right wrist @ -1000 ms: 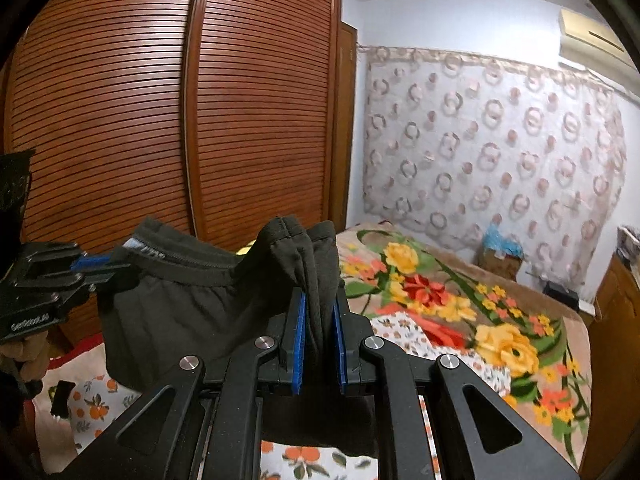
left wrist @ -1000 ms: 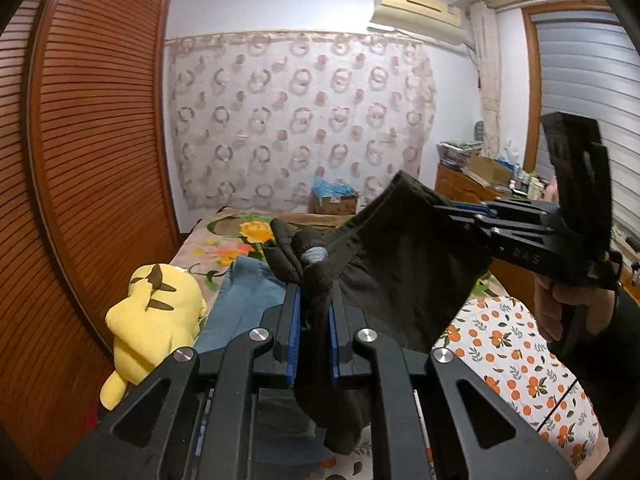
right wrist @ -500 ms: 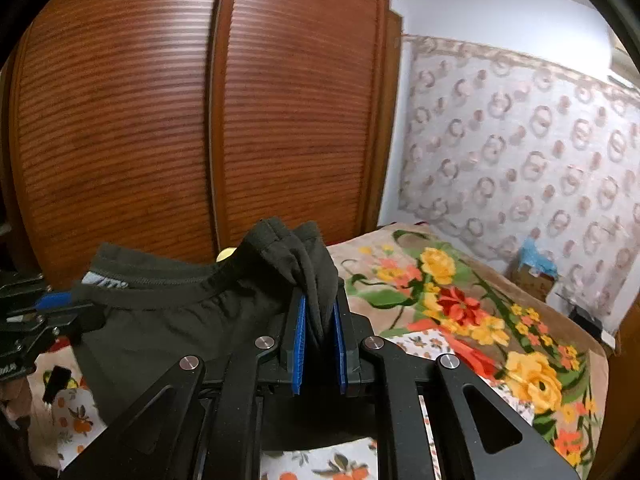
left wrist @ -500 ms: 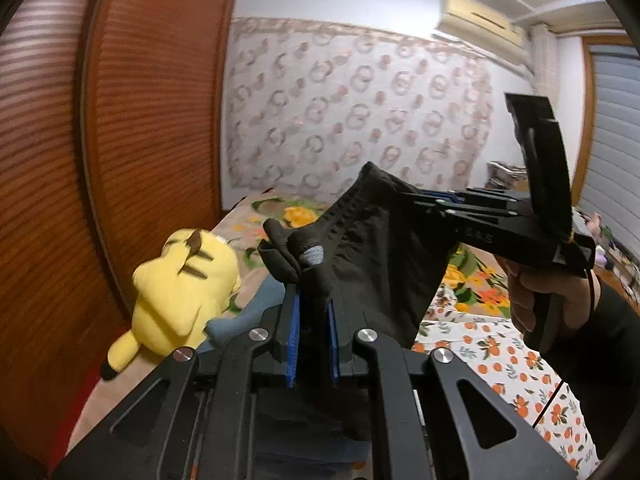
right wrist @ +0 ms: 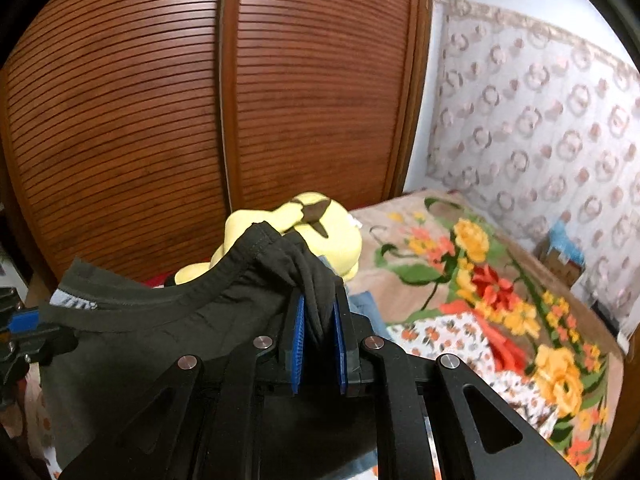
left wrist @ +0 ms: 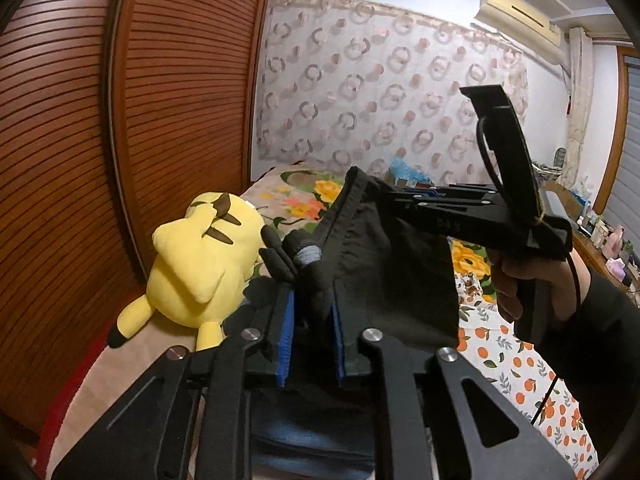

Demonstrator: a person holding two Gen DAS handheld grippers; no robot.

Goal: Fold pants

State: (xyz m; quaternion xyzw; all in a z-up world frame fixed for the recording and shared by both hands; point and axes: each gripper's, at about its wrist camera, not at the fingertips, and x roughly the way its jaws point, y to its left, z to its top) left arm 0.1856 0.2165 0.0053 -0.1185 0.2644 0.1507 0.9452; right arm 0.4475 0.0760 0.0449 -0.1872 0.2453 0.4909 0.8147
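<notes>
The dark grey pants [left wrist: 384, 280] hang in the air above the bed, stretched by their waistband between my two grippers. My left gripper [left wrist: 312, 300] is shut on one end of the waistband, with bunched cloth and a grey label sticking out between its blue pads. My right gripper [right wrist: 318, 312] is shut on the other end of the pants [right wrist: 168, 344]. In the left wrist view the right gripper [left wrist: 404, 200] comes in from the right, held by a hand. The left gripper [right wrist: 24, 336] shows at the left edge of the right wrist view.
A yellow plush toy [left wrist: 200, 264] lies on the bed by the brown slatted wardrobe [right wrist: 200, 100]. Folded blue jeans [left wrist: 312, 440] lie under my left gripper. The bed has a floral blanket [right wrist: 480, 280] and an orange-print sheet [left wrist: 520, 376]. A patterned curtain [left wrist: 380, 92] covers the far wall.
Both grippers have swung to the left with the pants, toward the wardrobe. The plush toy now sits nearer the middle of both views. Both grips hold.
</notes>
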